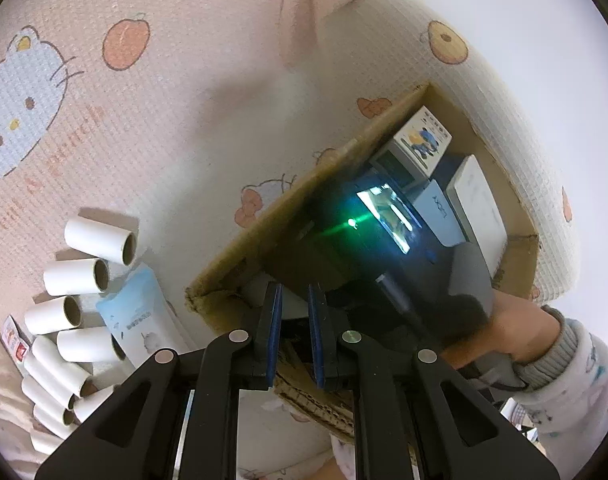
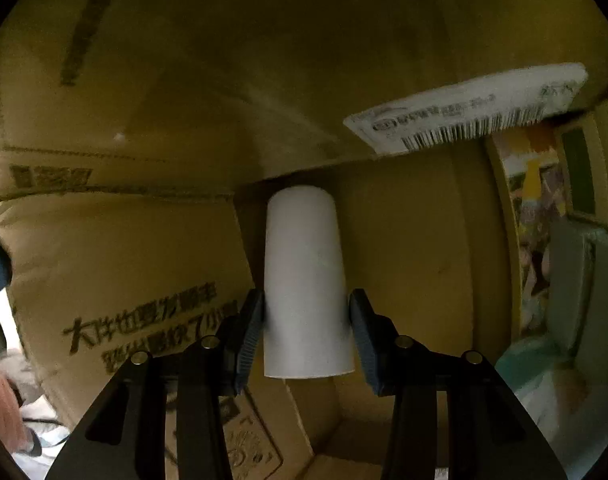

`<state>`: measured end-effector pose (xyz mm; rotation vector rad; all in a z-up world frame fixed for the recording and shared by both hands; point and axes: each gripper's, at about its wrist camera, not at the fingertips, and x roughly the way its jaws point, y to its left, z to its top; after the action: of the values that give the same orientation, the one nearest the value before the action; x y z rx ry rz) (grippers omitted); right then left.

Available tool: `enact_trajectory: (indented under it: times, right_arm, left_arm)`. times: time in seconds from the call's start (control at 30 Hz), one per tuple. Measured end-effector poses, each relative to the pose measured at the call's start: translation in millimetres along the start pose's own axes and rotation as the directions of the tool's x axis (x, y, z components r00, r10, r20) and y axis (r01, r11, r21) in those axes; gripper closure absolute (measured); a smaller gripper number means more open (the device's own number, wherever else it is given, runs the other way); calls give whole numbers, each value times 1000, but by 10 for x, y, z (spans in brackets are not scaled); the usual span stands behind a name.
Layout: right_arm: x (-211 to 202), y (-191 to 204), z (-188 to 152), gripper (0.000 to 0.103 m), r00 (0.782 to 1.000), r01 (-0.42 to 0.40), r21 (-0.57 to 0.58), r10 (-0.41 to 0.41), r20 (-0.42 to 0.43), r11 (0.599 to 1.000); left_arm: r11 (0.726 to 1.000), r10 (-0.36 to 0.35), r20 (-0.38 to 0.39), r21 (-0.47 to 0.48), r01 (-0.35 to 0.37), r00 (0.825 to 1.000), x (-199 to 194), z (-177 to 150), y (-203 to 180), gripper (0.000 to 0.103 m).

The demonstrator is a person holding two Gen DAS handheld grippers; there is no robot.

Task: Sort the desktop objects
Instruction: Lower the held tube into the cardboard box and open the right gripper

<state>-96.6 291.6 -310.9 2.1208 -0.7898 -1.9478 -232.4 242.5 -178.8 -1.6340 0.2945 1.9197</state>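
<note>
The right gripper (image 2: 306, 334) was clamped on a white tube (image 2: 304, 280), its pads pressed against the tube's two sides near the open end closest to the camera. The tube pointed away along the fingers, down into a cardboard box (image 2: 404, 248), its far end close to an inner corner; whether it touched the cardboard could not be told. Printed flaps lay just under the fingers, and a white barcode label (image 2: 472, 108) was stuck on the wall above and to the right. At the right edge, packets (image 2: 540, 240) stood inside the box.

The left gripper (image 1: 295, 322) had its blue pads a small way apart with nothing between them, hanging over the near corner of the box (image 1: 231, 252). Beyond it, the dark back of the other gripper, with a green light (image 1: 352, 223), reached down into the box, held by a hand (image 1: 508, 332) in a white patterned sleeve (image 1: 576, 380). Further in lay a small illustrated carton (image 1: 424, 140) and a white flat box (image 1: 480, 204).

To the left, on the cartoon-printed cloth (image 1: 163, 120), a heap of white tubes (image 1: 67, 332) lay side by side, with a pale blue pouch (image 1: 139, 316) just beside and partly under them.
</note>
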Motion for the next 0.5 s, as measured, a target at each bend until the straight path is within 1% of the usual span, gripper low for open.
enact_trajectory:
  times: [0.13, 0.23, 0.3, 0.4, 0.43, 0.5]
  right_arm:
    - [12, -41, -18, 63, 1000, -5, 22, 5, -13, 1000]
    - [-16, -15, -66, 63, 1000, 17, 12, -16, -23, 1000]
    - [-51, 6, -105, 62, 999, 27, 7, -27, -32, 1000]
    - [-156, 39, -192, 62, 999, 19, 7, -19, -28, 1000]
    - [-195, 60, -220, 62, 999, 24, 5, -24, -23, 1000]
    - [-303, 136, -301, 62, 997, 70, -4, -70, -9, 998]
  left_arm:
    - [1000, -1, -8, -3, 1, 1000, 31, -17, -23, 88]
    - [1000, -1, -14, -6, 1, 1000, 30, -36, -51, 88]
    - [1000, 8, -14, -4, -9, 1000, 18, -43, -73, 88]
    - [1000, 24, -4, -5, -24, 1000, -20, -48, -101, 88]
    - [1000, 25, 1, -10, -25, 1000, -37, -49, -102, 88]
    - [1000, 16, 14, -21, -16, 1000, -75, -59, -107, 88]
